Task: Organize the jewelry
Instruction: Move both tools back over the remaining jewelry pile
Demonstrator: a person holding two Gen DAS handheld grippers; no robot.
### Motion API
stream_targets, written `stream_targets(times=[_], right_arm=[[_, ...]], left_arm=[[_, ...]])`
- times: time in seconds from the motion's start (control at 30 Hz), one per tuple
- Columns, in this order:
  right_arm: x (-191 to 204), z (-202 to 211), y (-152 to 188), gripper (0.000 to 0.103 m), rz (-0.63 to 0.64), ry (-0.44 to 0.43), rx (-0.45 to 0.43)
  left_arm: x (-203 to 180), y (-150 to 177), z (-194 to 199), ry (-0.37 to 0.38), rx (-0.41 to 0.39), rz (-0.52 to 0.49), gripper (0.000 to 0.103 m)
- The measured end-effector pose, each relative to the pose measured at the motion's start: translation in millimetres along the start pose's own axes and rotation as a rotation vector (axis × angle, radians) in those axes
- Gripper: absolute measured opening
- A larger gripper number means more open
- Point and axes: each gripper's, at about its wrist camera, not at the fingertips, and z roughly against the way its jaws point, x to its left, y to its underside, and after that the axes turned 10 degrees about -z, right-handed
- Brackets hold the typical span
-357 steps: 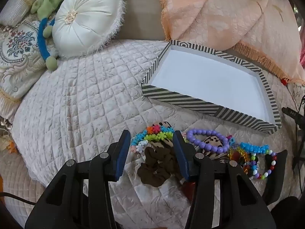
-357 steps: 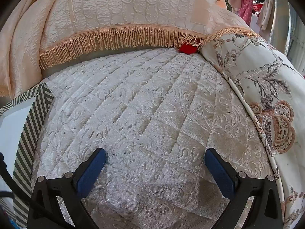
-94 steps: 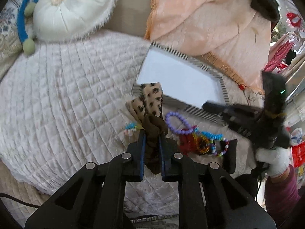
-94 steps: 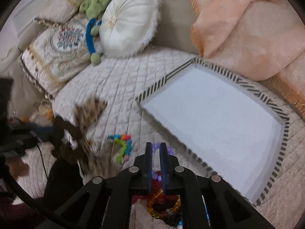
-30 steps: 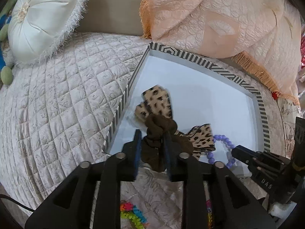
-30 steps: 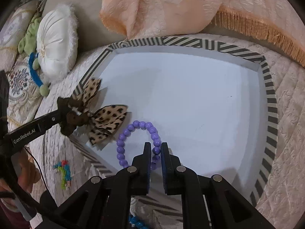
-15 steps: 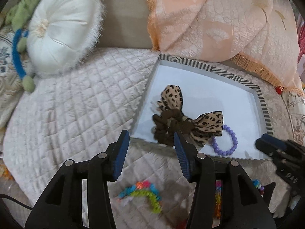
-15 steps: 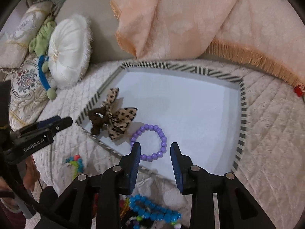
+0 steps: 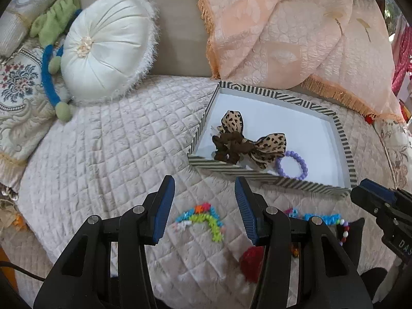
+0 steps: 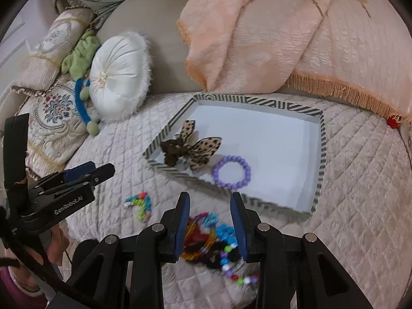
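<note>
A striped-rim tray with a white floor lies on the quilted bed. Inside it lie a leopard-print bow with a brown scrunchie and a purple bead bracelet. My left gripper is open with nothing between its fingers, hovering short of the tray above a rainbow bead bracelet. My right gripper is open and empty too, above a heap of mixed bead jewelry. Each gripper shows at the edge of the other's view.
A round white cushion, a green and blue soft toy and embroidered pillows sit at the back left. A peach fringed blanket drapes behind the tray. A hand grips the left tool.
Both grippers have let go: the bow with scrunchie and the purple bracelet now lie in the tray. Both grippers have opened, drawn back and risen away from the tray.
</note>
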Motion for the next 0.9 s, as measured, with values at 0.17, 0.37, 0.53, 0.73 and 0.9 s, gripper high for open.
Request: stream_targets(times=[0.17, 0.37, 0.53, 0.73, 0.9], right_arm=[[5.7, 11.9, 11.0, 0.039, -0.009, -0.009, -0.018], [12.5, 18.5, 21.5, 0.041, 0.017, -0.007, -0.003], [16.0, 20.0, 28.1, 0.042, 0.022, -0.010, 0.009], [18.6, 22.7, 34.5, 0.043, 0.038, -0.017, 0.025], [19.6, 16.9, 39.8, 0.044, 0.041, -0.030, 0.049]], left_arm=[[-1.2, 11.5, 13.8, -0.005, -0.009, 0.003, 0.048], [-0.2, 21.9, 25.7, 0.001, -0.013, 0.001, 0.048], [4.1, 28.3, 28.2, 0.026, 0.006, 0.008, 0.048], [26.0, 31.8, 31.0, 0.077, 0.032, 0.056, 0.048], [47.2, 36.2, 21.3, 0.094, 0.075, 0.116, 0.049]])
